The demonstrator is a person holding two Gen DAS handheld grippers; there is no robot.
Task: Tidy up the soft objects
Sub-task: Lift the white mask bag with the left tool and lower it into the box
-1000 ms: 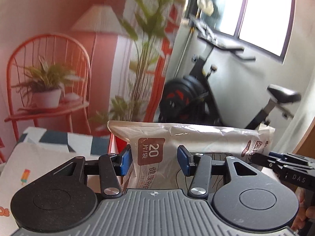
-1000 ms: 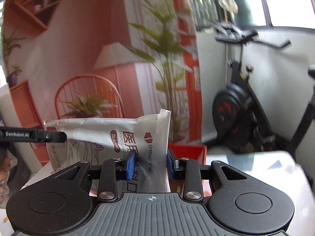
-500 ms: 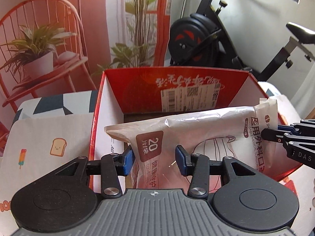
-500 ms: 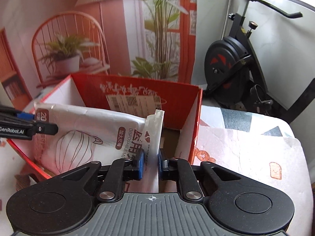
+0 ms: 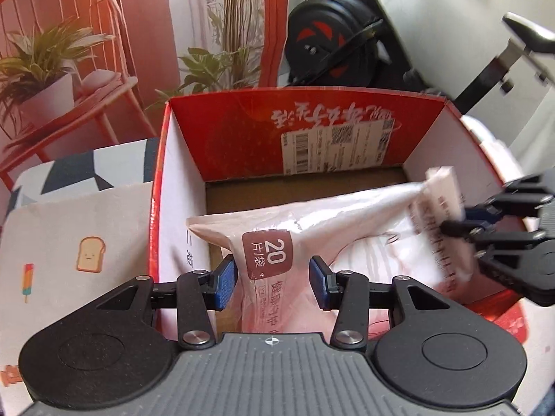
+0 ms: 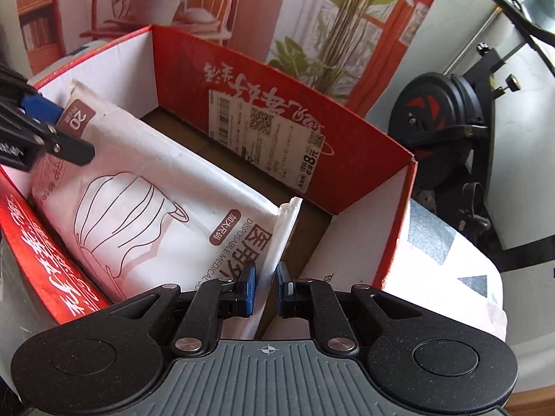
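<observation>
A white soft pack of disposable masks (image 5: 350,239) with a brown "20" label lies inside the red cardboard box (image 5: 242,138); it also shows in the right wrist view (image 6: 145,208). My left gripper (image 5: 274,284) sits around the pack's left end with its blue pads apart from the plastic, so it is open. My right gripper (image 6: 265,293) is narrowly parted around the pack's sealed right edge, which runs between the pads. Each gripper shows in the other's view, the right (image 5: 485,228) and the left (image 6: 38,128).
The box (image 6: 347,180) stands on a table with a patterned cloth (image 5: 69,242). An exercise bike (image 5: 340,48) stands behind the box at the right. A printed backdrop with a red chair and plants (image 5: 52,69) is behind at the left.
Both grippers have lowered the mask pack from above the box down into it. The left jaws have widened off the pack, and the right jaws have eased slightly.
</observation>
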